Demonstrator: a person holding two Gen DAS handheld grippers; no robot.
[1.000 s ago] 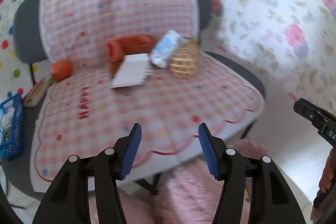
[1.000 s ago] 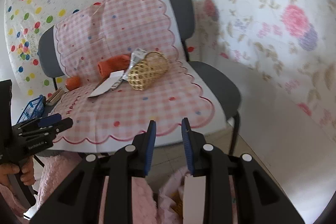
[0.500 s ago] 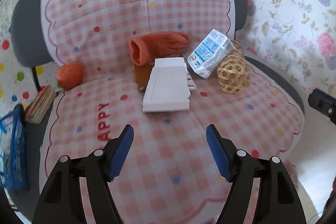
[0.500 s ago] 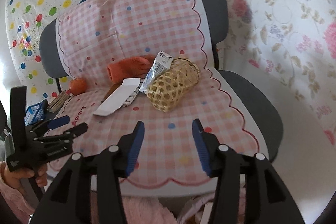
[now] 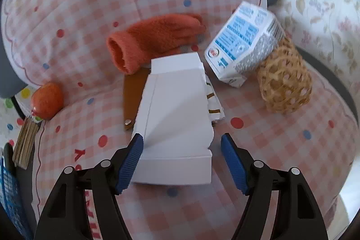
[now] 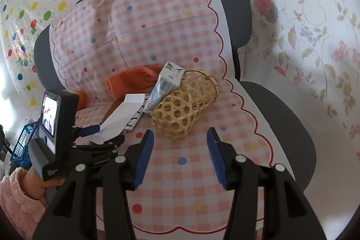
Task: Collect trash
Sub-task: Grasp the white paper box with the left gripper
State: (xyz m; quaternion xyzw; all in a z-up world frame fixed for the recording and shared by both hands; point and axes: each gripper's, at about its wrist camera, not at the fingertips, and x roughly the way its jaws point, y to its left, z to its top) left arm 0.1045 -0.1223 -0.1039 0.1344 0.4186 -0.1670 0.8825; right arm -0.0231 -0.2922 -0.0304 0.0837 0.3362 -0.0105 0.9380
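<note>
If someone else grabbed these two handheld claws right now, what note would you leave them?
Left gripper: open, fingers on either side of the near end of the white box, not closed.
Right gripper: open, empty, short of the wicker basket.
Blue-and-white carton leans on the basket; orange glove lies behind the box.
Nothing picked up yet. Everything is left: probably box first, then carton.

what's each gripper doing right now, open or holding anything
Left gripper: open, jaws on either side of the white box, not yet closed on it.
Right gripper: open, holding nothing.
</note>
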